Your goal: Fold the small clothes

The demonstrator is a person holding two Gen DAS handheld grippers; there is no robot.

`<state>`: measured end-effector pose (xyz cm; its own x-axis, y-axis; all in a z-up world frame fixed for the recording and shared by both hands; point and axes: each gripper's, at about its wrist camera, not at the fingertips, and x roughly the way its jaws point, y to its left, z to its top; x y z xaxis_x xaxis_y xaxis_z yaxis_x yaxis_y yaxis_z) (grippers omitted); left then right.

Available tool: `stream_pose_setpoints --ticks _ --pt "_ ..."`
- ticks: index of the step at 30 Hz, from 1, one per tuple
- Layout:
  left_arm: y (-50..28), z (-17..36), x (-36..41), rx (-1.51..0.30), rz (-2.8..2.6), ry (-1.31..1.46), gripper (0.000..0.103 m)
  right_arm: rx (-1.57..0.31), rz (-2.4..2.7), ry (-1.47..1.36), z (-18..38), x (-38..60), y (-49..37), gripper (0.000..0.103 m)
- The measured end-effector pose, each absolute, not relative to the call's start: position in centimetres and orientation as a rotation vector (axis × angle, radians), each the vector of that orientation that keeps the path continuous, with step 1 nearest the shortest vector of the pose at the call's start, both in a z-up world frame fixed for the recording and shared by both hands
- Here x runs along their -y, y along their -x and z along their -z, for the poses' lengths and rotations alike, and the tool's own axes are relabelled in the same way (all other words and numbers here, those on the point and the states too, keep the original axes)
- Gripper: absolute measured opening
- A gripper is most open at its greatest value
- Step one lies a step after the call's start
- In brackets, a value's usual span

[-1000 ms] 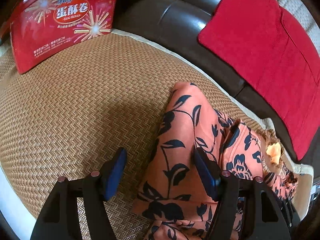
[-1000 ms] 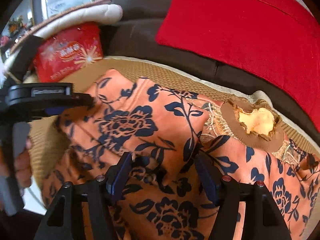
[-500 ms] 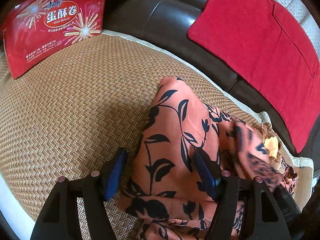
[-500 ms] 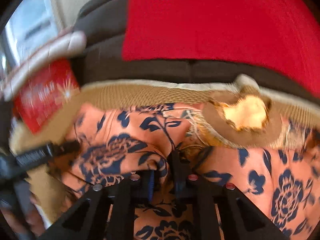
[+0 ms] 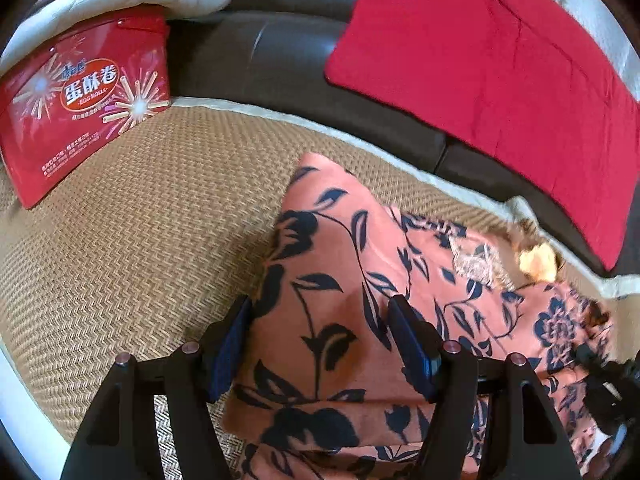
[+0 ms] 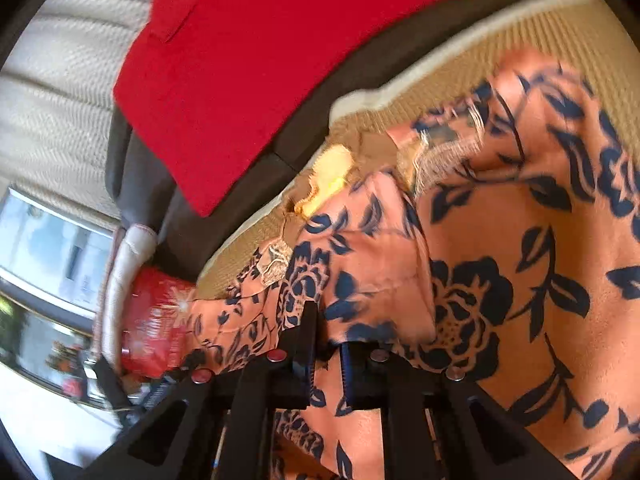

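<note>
An orange garment (image 5: 332, 280) with a dark blue flower print lies on a woven straw mat (image 5: 132, 240) covering a dark sofa seat. In the left wrist view the cloth fills the frame from the centre toward 5 o'clock. The left gripper (image 5: 320, 344) stands released, its blue pads spread wide on either side of a flat folded panel, not pressing it. In the right wrist view the right gripper (image 6: 328, 344) is clenched on a fold of the same garment, and the whole view is tilted and blurred. A red cushion (image 5: 500, 72) leans on the sofa back at 1 o'clock. A red egg-roll tin (image 5: 80, 108) sits at 10 o'clock.
</note>
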<state>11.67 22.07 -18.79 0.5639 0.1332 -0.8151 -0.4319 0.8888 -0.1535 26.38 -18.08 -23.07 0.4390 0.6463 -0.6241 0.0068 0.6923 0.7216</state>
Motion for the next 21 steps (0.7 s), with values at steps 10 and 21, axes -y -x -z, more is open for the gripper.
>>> stream_pose_setpoints --ticks 10,21 --pt "-12.6 19.6 -22.6 -0.939 -0.347 0.363 0.07 -1.12 -0.498 -0.917 25.1 19.7 -29.4 0.05" --pt "-12.5 19.9 -23.6 -0.937 -0.337 0.379 0.07 -0.998 -0.471 -1.034 26.0 20.8 -29.3 0.009"
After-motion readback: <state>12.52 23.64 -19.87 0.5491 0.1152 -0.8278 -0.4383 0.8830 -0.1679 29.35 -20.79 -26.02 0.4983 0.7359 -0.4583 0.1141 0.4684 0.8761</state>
